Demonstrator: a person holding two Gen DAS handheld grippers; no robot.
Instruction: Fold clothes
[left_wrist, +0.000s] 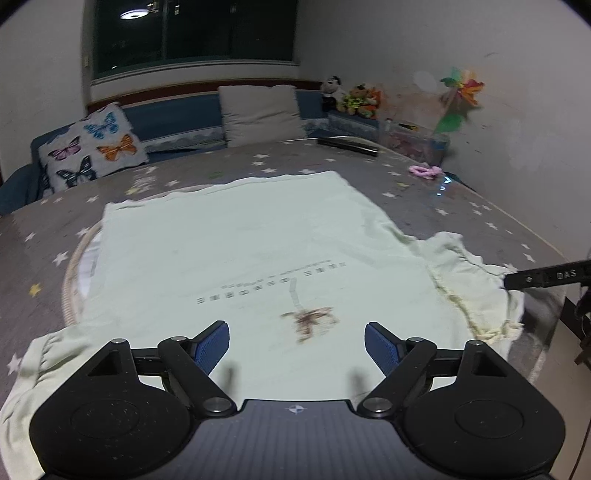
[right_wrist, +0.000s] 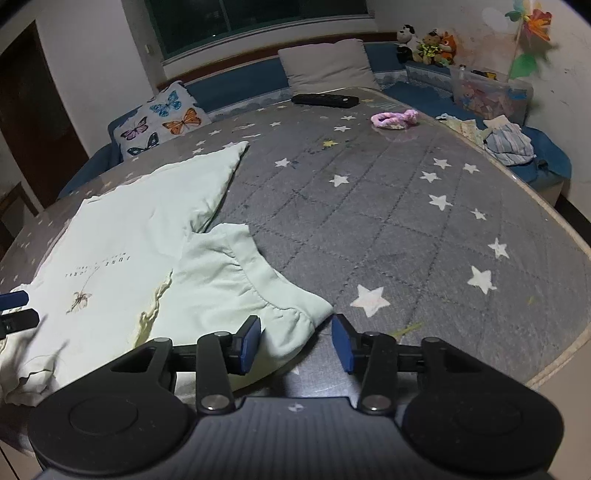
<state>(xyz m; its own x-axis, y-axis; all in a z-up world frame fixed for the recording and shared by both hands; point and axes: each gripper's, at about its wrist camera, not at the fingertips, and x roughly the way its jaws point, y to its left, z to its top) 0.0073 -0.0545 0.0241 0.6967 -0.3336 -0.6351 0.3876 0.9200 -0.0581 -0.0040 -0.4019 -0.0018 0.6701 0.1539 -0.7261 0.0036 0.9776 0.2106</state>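
A pale green T-shirt (left_wrist: 240, 251) with a small brown print lies spread flat, front up, on the grey star-patterned bed cover (right_wrist: 388, 206). My left gripper (left_wrist: 295, 334) hovers open and wide over the shirt's near hem area, with nothing between its blue pads. My right gripper (right_wrist: 295, 332) is open over the shirt's right sleeve (right_wrist: 229, 280). The sleeve's cuff end lies between its jaws, and the pads do not press on it. A finger (left_wrist: 546, 277) of the right gripper shows by that sleeve in the left wrist view.
Far side: butterfly pillow (left_wrist: 92, 147), grey pillow (left_wrist: 260, 114), black flat object (right_wrist: 325, 99), pink scrunchie (right_wrist: 395, 119). Plush toys (right_wrist: 428, 46), a clear toy box (right_wrist: 491, 94) and loose clothes (right_wrist: 509, 144) sit right. The bed's edge (right_wrist: 554, 373) runs close to my right gripper.
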